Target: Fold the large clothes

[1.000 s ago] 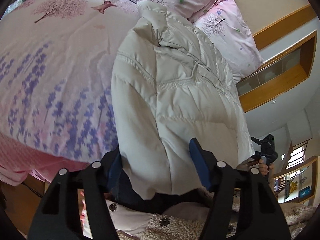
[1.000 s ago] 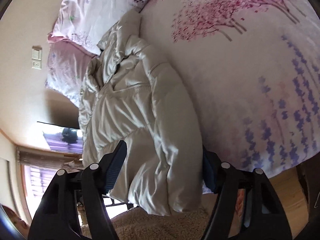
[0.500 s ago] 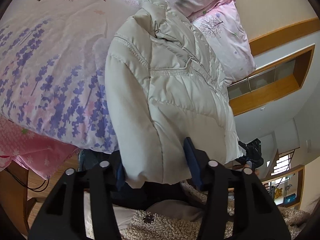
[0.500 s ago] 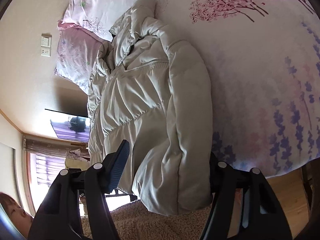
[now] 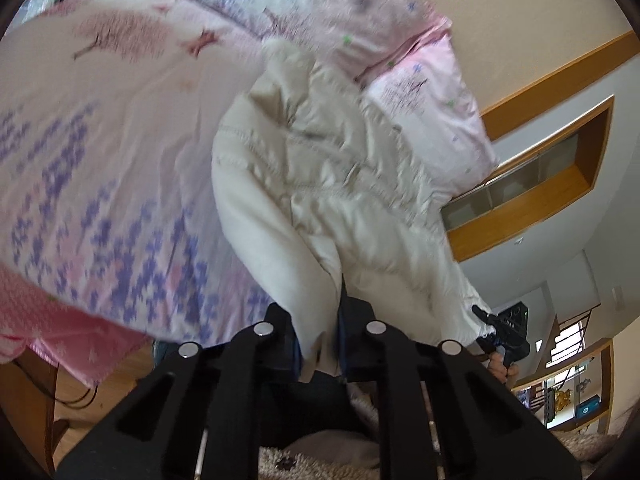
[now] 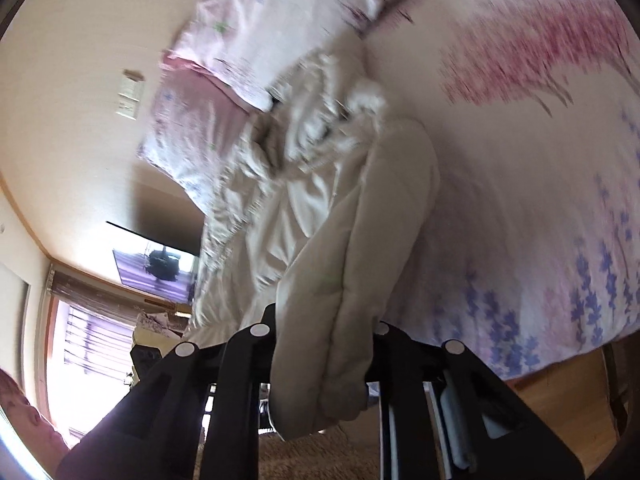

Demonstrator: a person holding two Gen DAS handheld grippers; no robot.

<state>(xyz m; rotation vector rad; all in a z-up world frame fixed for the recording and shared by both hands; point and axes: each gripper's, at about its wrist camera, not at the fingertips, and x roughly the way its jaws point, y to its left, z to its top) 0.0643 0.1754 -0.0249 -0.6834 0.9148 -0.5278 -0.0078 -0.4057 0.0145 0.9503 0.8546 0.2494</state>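
Both jaws just closed: left hand-held gripper point(image 5: 320, 344) & right hand-held gripper point(image 6: 324, 344) now pinch jacket point(image 5: 320, 184) hem on bed point(image 5: 100, 152).

The black two-finger right gripper point(image 6: 324, 344) has just been closing and now pinches the near hem of a cream quilted puffer jacket point(image 6: 344, 240) — the jacket stretches away over a pink floral bedspread point(image 6: 540, 184), its collar end near two pink pillows point(image 6: 224, 92).

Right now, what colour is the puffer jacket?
Cream puffer jacket, clearest in the left wrist view.
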